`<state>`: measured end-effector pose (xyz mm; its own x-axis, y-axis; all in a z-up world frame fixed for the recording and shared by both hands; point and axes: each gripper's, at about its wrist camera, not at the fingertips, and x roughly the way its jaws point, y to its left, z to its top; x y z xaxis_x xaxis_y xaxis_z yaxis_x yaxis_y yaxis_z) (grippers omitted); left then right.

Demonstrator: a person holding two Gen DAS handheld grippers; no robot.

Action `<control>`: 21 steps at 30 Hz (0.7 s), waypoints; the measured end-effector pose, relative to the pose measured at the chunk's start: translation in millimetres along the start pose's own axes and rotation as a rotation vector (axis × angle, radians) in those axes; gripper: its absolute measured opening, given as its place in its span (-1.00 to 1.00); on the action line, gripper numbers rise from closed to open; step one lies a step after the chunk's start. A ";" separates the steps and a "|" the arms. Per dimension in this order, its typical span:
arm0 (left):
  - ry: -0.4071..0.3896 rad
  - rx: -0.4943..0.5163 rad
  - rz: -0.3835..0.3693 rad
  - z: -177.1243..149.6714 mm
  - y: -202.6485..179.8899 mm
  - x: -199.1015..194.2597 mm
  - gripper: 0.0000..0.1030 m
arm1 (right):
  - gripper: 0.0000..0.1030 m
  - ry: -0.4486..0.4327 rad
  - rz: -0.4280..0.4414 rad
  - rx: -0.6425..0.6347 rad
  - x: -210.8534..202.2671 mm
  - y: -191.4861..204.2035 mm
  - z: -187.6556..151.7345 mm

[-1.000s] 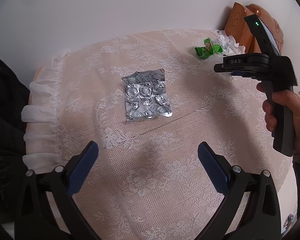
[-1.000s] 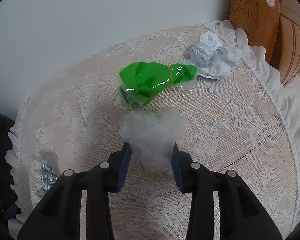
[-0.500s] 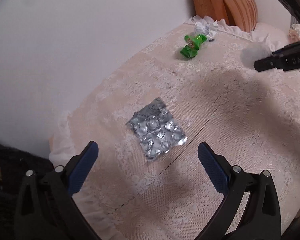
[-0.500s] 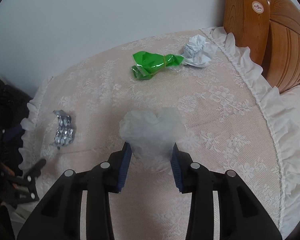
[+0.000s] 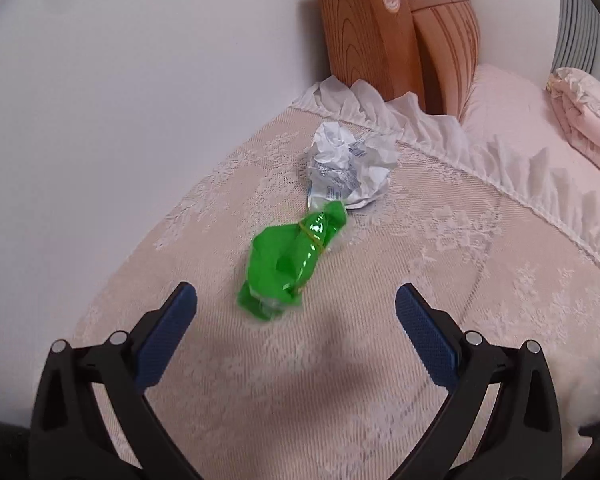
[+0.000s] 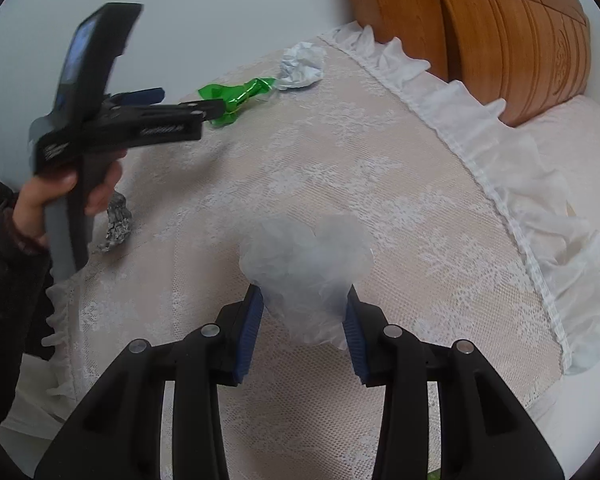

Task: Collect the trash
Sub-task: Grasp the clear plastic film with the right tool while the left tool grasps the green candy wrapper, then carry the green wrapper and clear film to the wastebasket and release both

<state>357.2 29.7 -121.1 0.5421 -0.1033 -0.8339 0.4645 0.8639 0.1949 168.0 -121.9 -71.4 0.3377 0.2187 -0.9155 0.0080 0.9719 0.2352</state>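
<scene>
Far left on the lace cloth (image 6: 340,184): crushed foil blister pack (image 6: 118,222), partly behind the left hand (image 6: 60,196). Left gripper (image 5: 296,312) spread wide, empty, aimed at green wrapper (image 5: 290,264). Past that, touching its far end: crumpled white paper (image 5: 346,164). Right gripper (image 6: 304,316) clamped on pale plastic wad (image 6: 306,264). No containers visible.

Cream lace cover (image 5: 380,360) with white ruffled trim (image 6: 512,184) spread over the surface. Carved wooden headboard (image 6: 512,40) against a plain white wall (image 5: 140,80). Pink bedding (image 5: 520,112) beside.
</scene>
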 end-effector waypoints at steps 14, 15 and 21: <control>0.064 -0.051 -0.087 -18.2 -1.5 -6.7 -0.28 | -0.22 -0.015 0.013 0.103 -8.0 -30.5 -17.2; 0.060 -0.063 -0.087 -22.6 -2.8 -17.1 -0.28 | -0.22 -0.018 0.013 0.099 -10.6 -30.0 -18.6; -0.009 -0.122 -0.122 -67.9 -32.6 -107.6 -0.28 | -0.22 -0.060 0.004 0.101 -35.8 -33.7 -36.0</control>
<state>236.2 46.1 -72.7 0.4933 -0.2153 -0.8428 0.4392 0.8980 0.0276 121.7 -159.3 -58.2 0.3935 0.2139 -0.8941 0.1001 0.9568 0.2729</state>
